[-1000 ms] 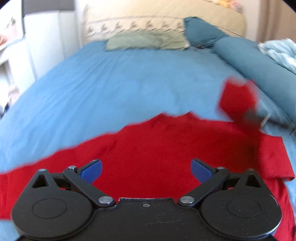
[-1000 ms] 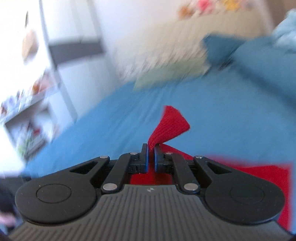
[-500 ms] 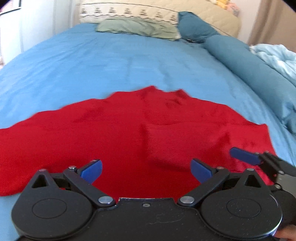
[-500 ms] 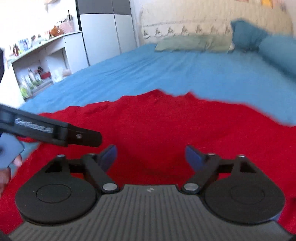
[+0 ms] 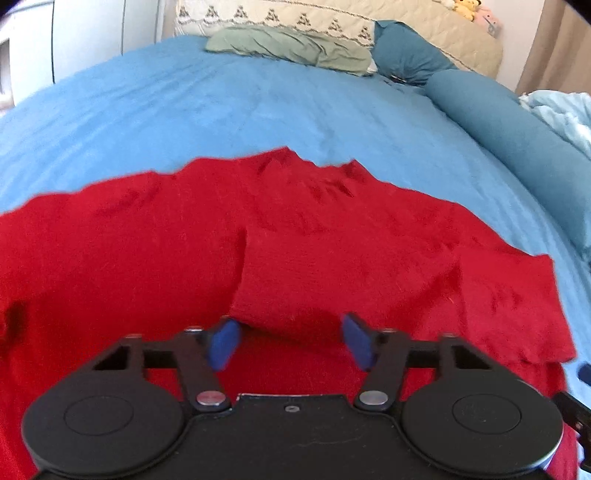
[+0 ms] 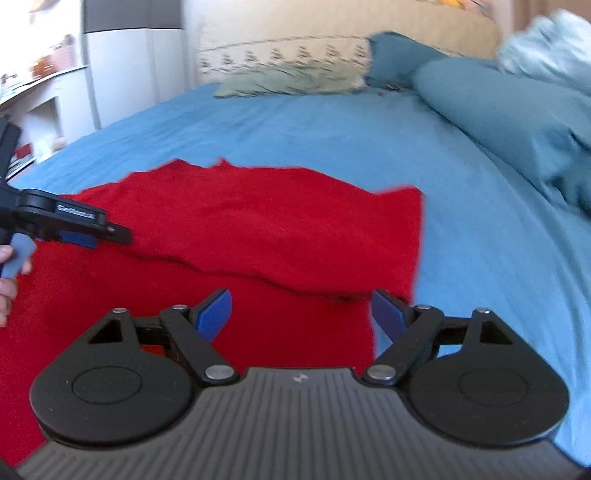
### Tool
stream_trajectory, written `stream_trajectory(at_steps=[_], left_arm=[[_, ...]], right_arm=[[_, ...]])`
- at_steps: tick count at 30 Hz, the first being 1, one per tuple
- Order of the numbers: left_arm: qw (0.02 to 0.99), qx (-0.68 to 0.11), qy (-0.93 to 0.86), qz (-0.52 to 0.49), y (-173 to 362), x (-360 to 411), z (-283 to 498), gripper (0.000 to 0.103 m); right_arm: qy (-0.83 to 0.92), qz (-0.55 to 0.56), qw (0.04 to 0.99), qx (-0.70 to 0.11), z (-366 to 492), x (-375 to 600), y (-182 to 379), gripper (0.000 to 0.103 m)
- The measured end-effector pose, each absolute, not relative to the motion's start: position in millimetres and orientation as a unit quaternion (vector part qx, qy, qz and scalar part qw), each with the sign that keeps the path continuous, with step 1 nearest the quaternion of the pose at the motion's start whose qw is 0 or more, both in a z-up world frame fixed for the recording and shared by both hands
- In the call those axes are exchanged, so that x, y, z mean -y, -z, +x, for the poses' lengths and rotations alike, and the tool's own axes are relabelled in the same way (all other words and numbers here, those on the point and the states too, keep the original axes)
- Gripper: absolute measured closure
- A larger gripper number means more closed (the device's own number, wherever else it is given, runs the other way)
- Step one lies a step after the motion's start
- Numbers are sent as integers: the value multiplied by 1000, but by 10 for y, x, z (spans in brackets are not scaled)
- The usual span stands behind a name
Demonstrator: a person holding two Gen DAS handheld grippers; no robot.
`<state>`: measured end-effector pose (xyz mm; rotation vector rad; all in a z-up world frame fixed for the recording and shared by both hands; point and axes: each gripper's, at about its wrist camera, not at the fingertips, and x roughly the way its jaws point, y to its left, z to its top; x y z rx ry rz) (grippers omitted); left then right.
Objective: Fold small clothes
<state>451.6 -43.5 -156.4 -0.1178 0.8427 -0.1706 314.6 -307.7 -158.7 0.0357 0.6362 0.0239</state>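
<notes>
A red knit garment (image 5: 122, 258) lies spread on the blue bed sheet (image 5: 221, 110). One sleeve (image 5: 332, 280) is folded back across its body. My left gripper (image 5: 291, 345) hovers low over the near edge of that folded sleeve. Its jaws are closing with the sleeve's edge between them, and the pads are still apart from the cloth. In the right wrist view the left gripper (image 6: 92, 232) shows from the side over the garment (image 6: 240, 221), with a hand (image 6: 7, 288) behind it. My right gripper (image 6: 301, 315) stands open above the garment's right edge, holding nothing.
A green pillow (image 5: 291, 48) and a beige quilted headboard (image 5: 406, 26) lie at the bed's far end. A long teal bolster (image 5: 517, 140) and a pale blue blanket (image 5: 561, 110) run along the right side. A white cabinet (image 6: 125, 70) and shelves stand left of the bed.
My right gripper opened, dropped the red sleeve across the garment and moved to its right edge. My left gripper sank toward the folded sleeve and its jaws narrowed.
</notes>
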Motion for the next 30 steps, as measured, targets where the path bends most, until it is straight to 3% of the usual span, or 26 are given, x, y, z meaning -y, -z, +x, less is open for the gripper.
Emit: stream_trajectory(at_steps=[1,3,14,27,30], left_arm=[[909,-406,77,-53,1561,455,4563,74],[912,-401,67,-52,1524,455,4646,99],[971,-237,1,-29,703,-219,4516,99],[946,-322,-19,-21,1468,-691,4292,98],[942,-334,-16,-3,1486,-715,4183,91]], right_arm=[[-3,27,948,-316,3145,3128,1611,4],[19,43,946,-322,3161,3211,1656,4],[78,29,938,-335,3658,3191,1799,4],[128,18,925,-357,3819,3454,1812,5],[116,-2,924,-364,3792,3458,1779,5]])
